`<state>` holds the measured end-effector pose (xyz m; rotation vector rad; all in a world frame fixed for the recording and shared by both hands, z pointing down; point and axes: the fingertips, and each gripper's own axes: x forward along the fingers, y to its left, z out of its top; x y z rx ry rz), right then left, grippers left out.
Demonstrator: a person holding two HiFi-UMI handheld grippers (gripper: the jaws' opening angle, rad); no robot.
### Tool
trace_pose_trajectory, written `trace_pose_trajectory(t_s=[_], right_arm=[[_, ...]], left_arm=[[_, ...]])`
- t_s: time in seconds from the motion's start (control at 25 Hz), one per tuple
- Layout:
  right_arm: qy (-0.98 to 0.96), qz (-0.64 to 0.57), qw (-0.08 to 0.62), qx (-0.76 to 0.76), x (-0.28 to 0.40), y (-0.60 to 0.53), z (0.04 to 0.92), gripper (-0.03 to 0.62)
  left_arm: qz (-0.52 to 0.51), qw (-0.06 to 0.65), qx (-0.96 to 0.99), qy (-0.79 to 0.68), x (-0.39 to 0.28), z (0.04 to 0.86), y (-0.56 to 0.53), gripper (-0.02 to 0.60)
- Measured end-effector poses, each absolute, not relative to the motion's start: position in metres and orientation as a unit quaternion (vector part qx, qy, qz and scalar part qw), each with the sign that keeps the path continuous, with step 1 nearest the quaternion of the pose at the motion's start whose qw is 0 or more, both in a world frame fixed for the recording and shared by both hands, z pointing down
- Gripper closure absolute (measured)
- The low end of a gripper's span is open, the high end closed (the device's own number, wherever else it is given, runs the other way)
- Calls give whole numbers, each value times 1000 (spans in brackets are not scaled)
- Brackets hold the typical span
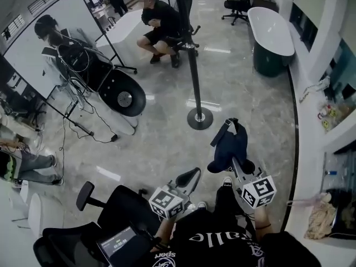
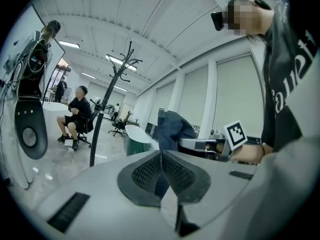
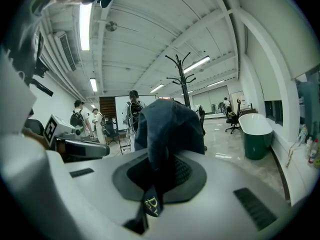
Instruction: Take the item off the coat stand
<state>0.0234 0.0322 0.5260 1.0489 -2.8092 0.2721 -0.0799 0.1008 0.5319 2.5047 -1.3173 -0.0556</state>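
A dark blue cap (image 1: 229, 144) with a strap hangs off the stand, pinched in my right gripper (image 1: 236, 160), which is shut on it. In the right gripper view the cap (image 3: 167, 129) rises from between the jaws, a small label dangling below. The black coat stand (image 1: 192, 65) stands bare on its round base, a short way ahead of the cap. My left gripper (image 1: 188, 178) is to the left of the right one, shut with nothing in it; its closed pads (image 2: 150, 174) meet in the left gripper view, where the cap (image 2: 172, 128) shows beyond them.
A person squats on a chair (image 1: 158, 24) just behind the stand. A rig with a black oval plate (image 1: 122, 96) leans at the left, cables on the floor. A white-and-green bathtub (image 1: 270, 35) is at the back right, and black office chairs (image 1: 111, 204) are beside me.
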Motion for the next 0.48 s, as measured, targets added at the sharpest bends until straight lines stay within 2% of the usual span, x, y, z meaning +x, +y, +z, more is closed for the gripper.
trace_pose_trajectory(t_s=[0.24,0.48], right_arm=[[-923,98,81,362,18,107,537,565],[-929,93,83,348,17,121,525,565]], left_arm=[[-31,148,888,-435,-83,532,148,578],[-36,148,890,-429,-69,516,158,578]])
